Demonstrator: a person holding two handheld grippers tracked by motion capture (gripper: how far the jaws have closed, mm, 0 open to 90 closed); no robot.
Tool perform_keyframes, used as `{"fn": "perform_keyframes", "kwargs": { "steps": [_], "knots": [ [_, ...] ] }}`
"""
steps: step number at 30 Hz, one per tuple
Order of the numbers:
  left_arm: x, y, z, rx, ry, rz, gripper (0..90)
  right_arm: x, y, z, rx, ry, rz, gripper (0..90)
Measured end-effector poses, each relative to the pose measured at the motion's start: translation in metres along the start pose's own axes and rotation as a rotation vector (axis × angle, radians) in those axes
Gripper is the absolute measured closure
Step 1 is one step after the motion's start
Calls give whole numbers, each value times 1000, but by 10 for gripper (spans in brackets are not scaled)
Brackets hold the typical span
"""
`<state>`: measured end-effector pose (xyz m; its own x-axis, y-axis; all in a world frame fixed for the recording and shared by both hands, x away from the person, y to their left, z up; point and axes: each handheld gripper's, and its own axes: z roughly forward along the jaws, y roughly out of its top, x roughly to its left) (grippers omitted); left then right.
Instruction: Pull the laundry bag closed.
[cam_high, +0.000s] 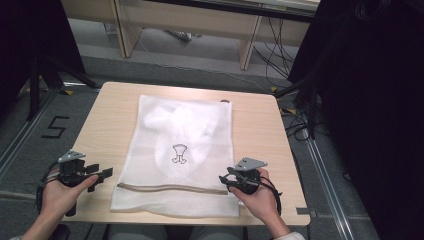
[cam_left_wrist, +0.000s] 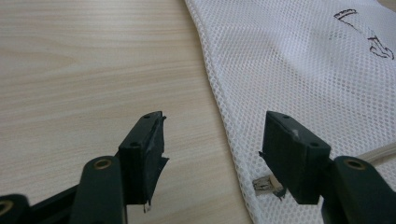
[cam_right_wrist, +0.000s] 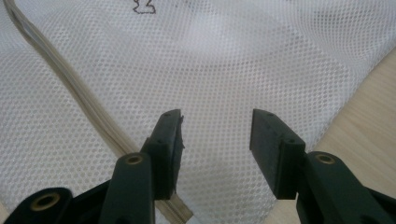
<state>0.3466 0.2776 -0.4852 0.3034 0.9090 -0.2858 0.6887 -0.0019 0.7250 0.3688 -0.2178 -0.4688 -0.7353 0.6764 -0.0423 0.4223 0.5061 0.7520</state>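
A white mesh bag (cam_high: 180, 150) lies flat in the middle of the desk (cam_high: 105, 125), zipper (cam_high: 170, 188) near the person. The left gripper (cam_high: 102, 174) rests low just beside the bag's left edge, jaws open and empty. The right gripper (cam_high: 223, 180) sits at the zipper's right end, jaws open too.

A lab recording station is indicated by black tripod legs (cam_high: 42, 75), loose black cables (cam_high: 272, 55) and a taped floor number "5" (cam_high: 55, 127).
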Motion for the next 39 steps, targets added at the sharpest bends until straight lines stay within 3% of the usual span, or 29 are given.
{"fn": "perform_keyframes", "kwargs": {
  "steps": [2, 4, 6, 8, 12, 17, 23, 26, 27, 31, 35, 36, 39],
  "knots": [
    [0, 0, 0, -2, -2, 0, 394, 2, 1, -1, 10, 4, 19, 566],
    [0, 0, 0, 0, 1, 0, 401, 3, 2, 1, 9, 27, -9, 615],
    [0, 0, 0, -2, -1, 2, 404, 4, 2, 1, 3, 21, -19, 619],
    [-1, 0, 0, -6, -1, 3, 409, 7, 4, 1, 1, 26, 0, 627],
    [-1, 0, 1, -4, -4, 1, 417, 13, 8, 6, 3, 57, -11, 644],
    [-1, 0, 1, -7, -7, 0, 416, 22, 16, 12, -15, 76, -61, 650],
    [-1, 0, 1, 17, -1, 20, 416, 30, 22, 16, -38, 89, -75, 648],
    [-2, 0, 1, 5, -1, 3, 416, 36, 27, 21, -44, 114, -96, 648],
    [-2, 0, 2, 1, 0, -3, 417, 38, 29, 22, -39, 109, -84, 648],
    [0, -1, -1, 15, 4, 14, 417, 44, 34, 28, -48, 121, -100, 648],
    [-1, -2, -1, 2, 6, -10, 419, 57, 43, 39, -41, 155, -128, 648],
    [1, -2, -2, 25, 5, 13, 419, 57, 43, 39, -41, 155, -128, 648],
    [0, -4, -2, 2, 5, -14, 421, 63, 49, 44, -35, 172, -154, 648]
  ]
}}
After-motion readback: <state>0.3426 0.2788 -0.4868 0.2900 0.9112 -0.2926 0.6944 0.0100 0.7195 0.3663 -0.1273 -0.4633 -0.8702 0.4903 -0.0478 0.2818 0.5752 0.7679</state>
